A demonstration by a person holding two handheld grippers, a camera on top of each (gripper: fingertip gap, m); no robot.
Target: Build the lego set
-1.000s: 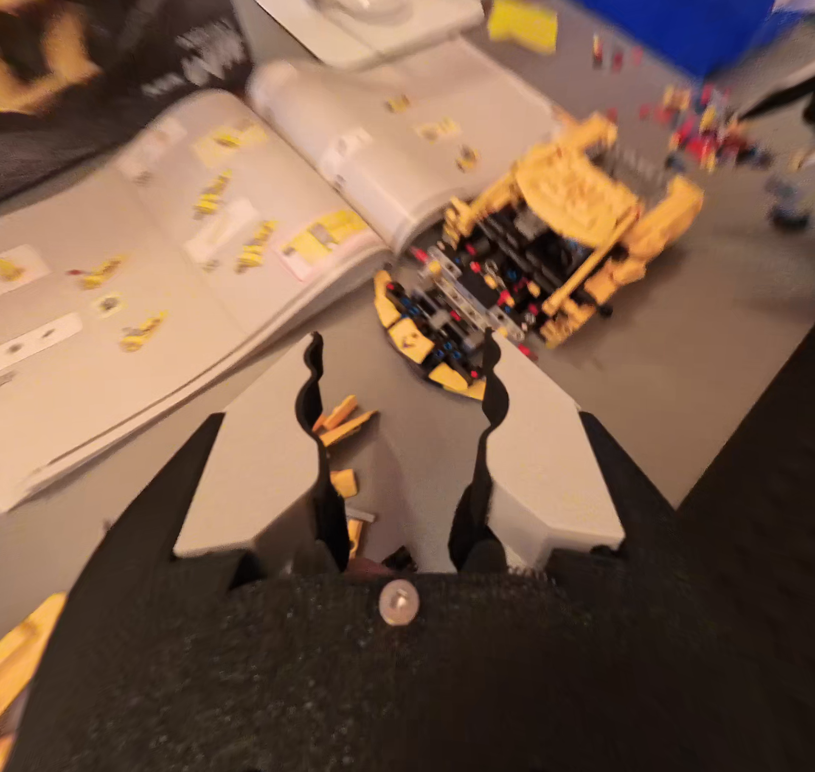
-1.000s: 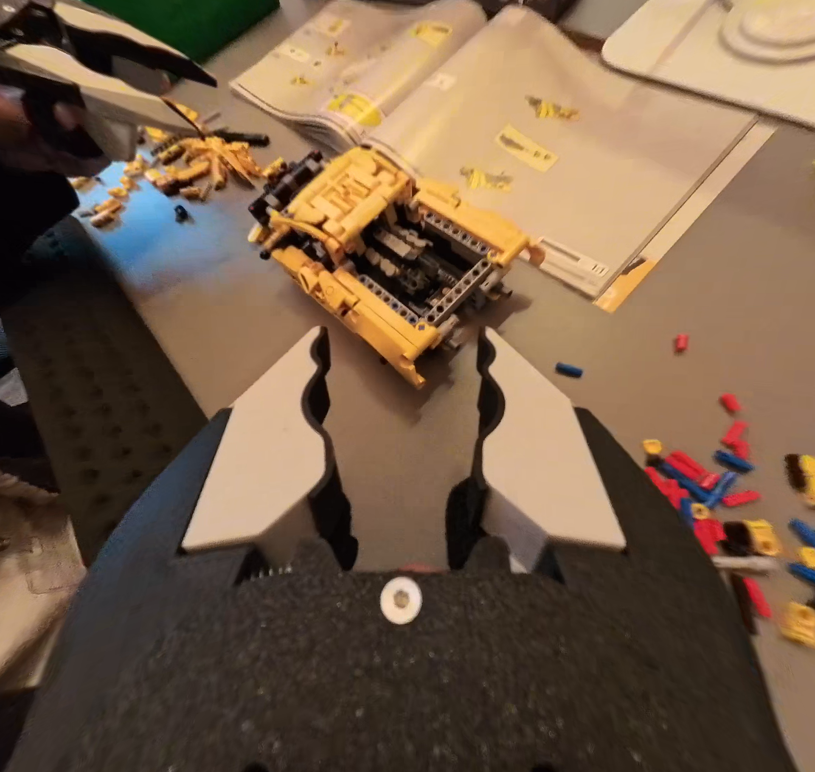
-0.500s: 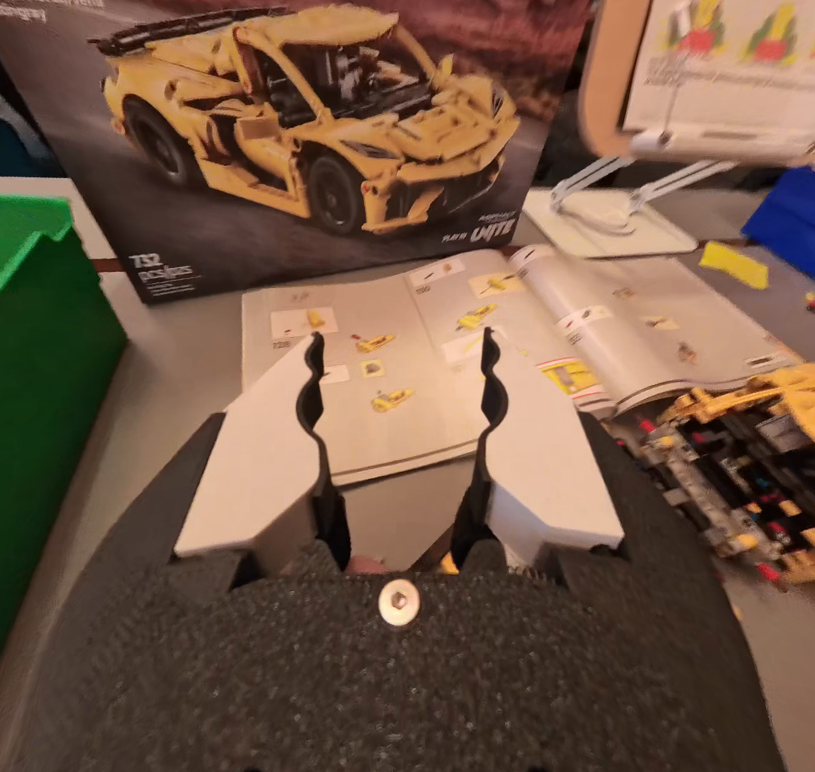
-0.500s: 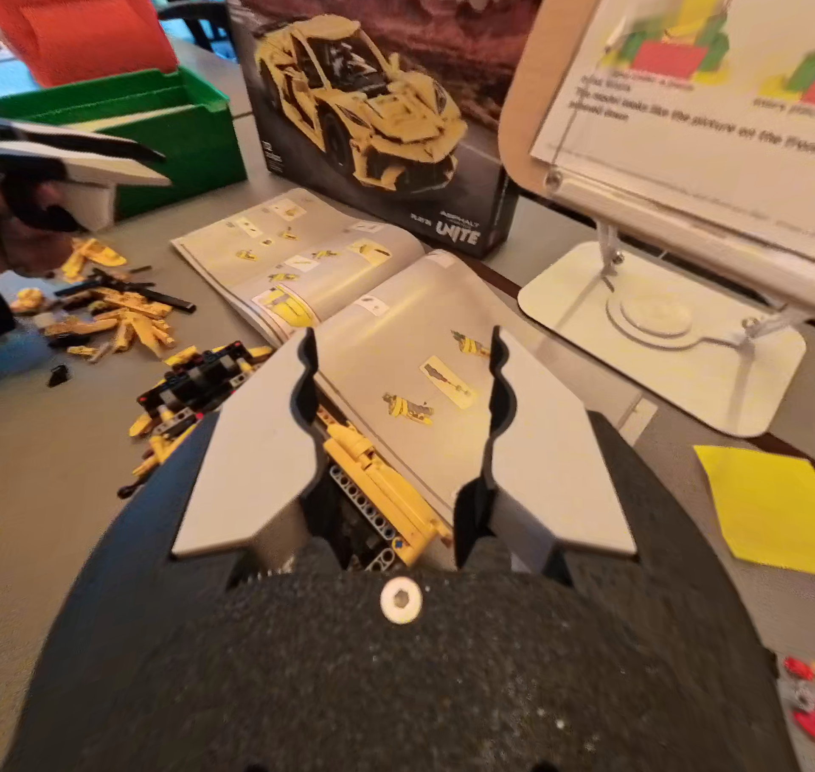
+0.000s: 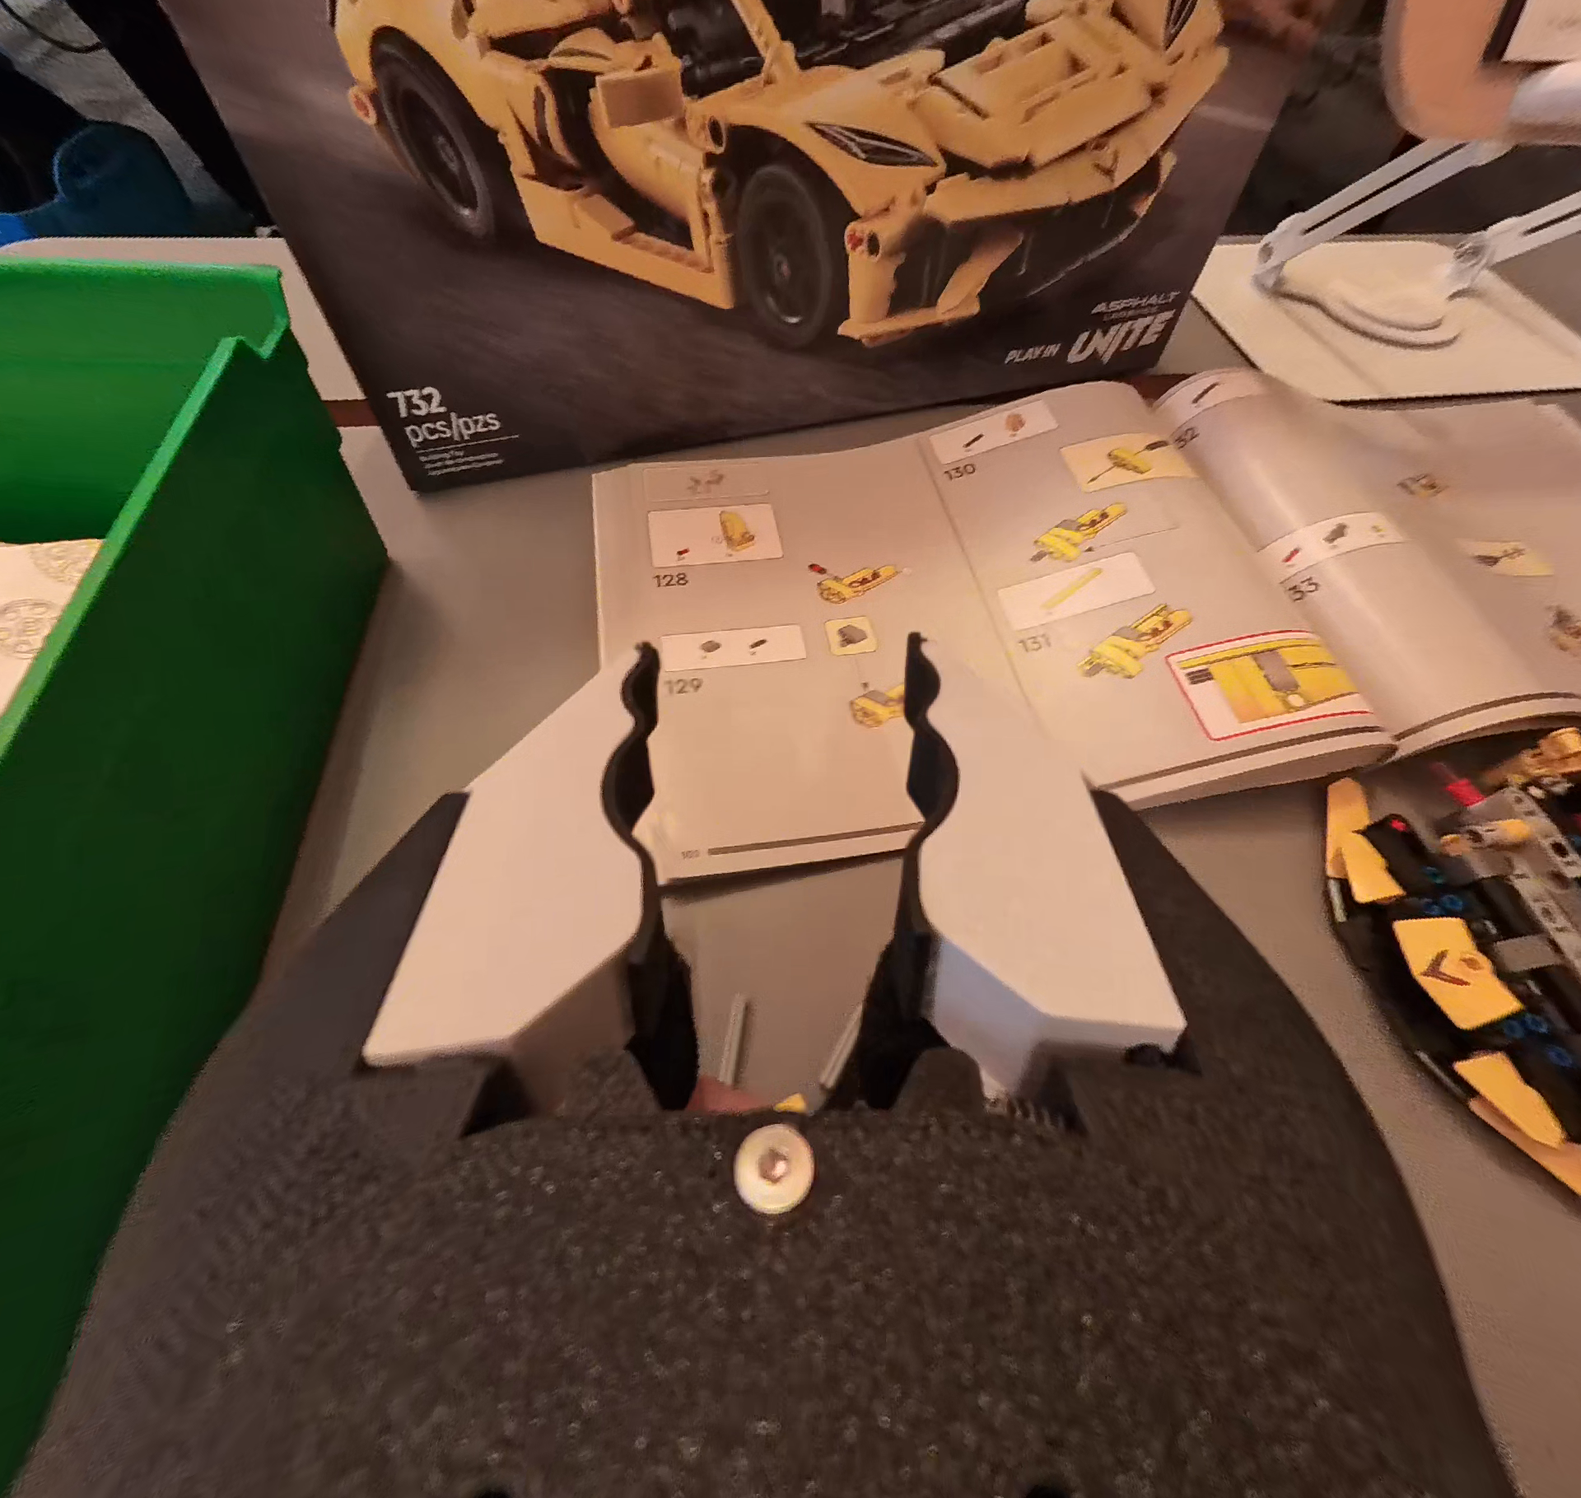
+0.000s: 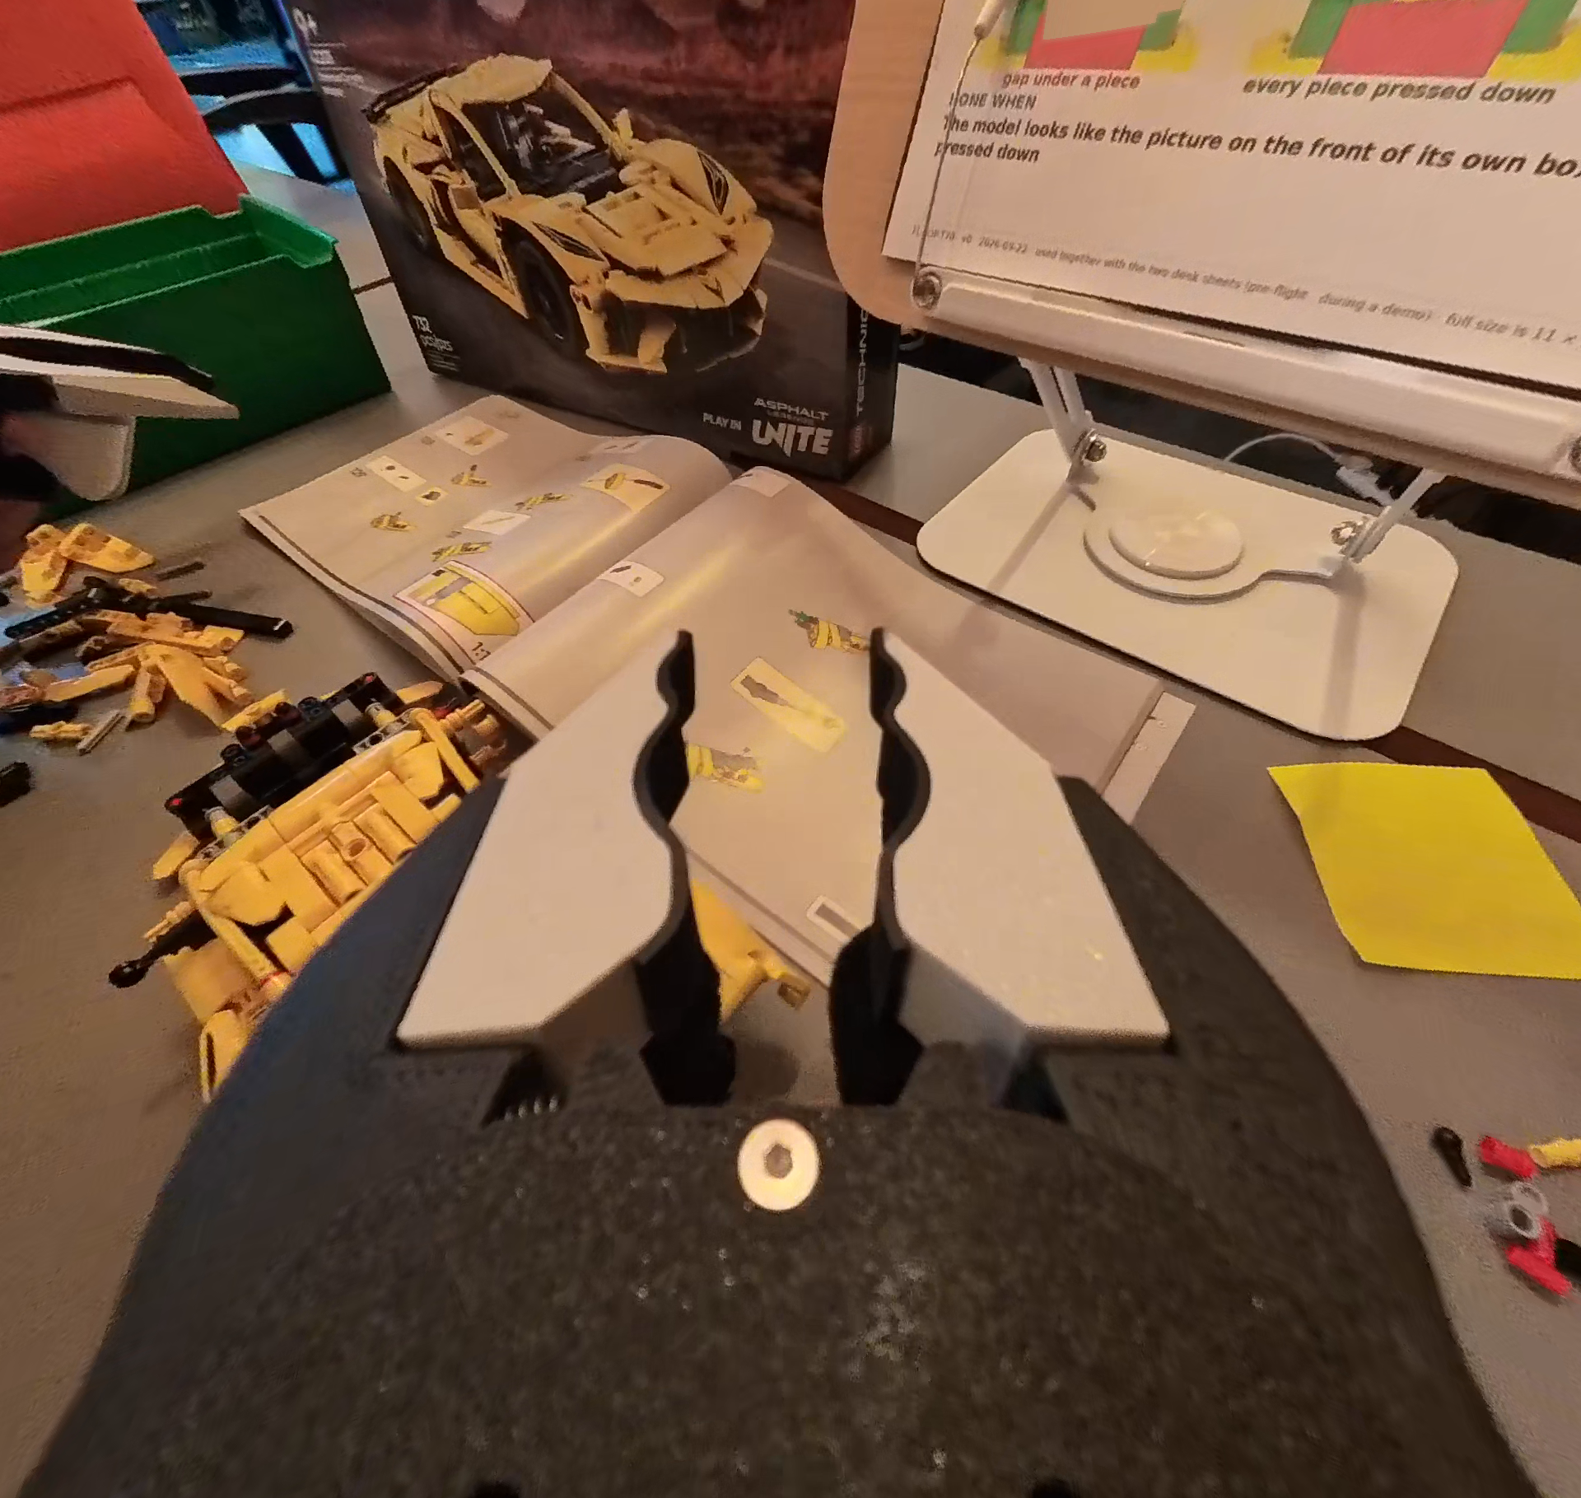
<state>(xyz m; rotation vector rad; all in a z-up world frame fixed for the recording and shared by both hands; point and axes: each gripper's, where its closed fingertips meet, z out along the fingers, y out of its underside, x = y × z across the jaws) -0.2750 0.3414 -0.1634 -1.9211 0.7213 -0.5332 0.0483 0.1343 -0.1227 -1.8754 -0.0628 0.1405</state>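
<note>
Left gripper (image 5: 778, 661): jaws apart, empty, above the open instruction booklet (image 5: 984, 601).
Right gripper (image 6: 778, 653): jaws apart, holding nothing.
Lego car (image 6: 325, 841): at 9 o'clock of the right gripper, just beside the booklet; long axis runs 7 to 1 o'clock.
Loose yellow pieces (image 6: 128, 644): 10 o'clock.

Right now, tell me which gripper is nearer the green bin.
Left. The left gripper hovers right beside the green bin. The right gripper sits farther away, over the instruction booklet, beyond the half-built car.
</note>
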